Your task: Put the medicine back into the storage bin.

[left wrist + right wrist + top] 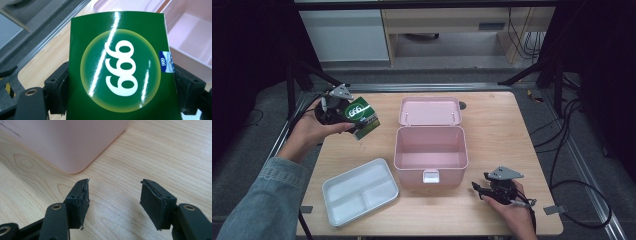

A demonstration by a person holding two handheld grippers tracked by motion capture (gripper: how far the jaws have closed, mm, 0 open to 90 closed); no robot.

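Note:
A green box (362, 117) printed with white numerals in a pale circle is held up above the table's far left corner. My left gripper (343, 111) is shut on it. In the left gripper view the box (120, 67) sits between the two black jaws, which press on its sides. A pink storage box (431, 154) stands open at the table's middle, its lid (430, 110) laid back and its inside bare. My right gripper (480, 188) rests low near the front right, open with nothing between its fingers (79, 200), just off the pink box's corner (72, 167).
A white divided tray (359, 191) lies at the front left of the wooden table (502, 130). Black cables trail on the floor to the right. A metal rail runs along the table's left edge.

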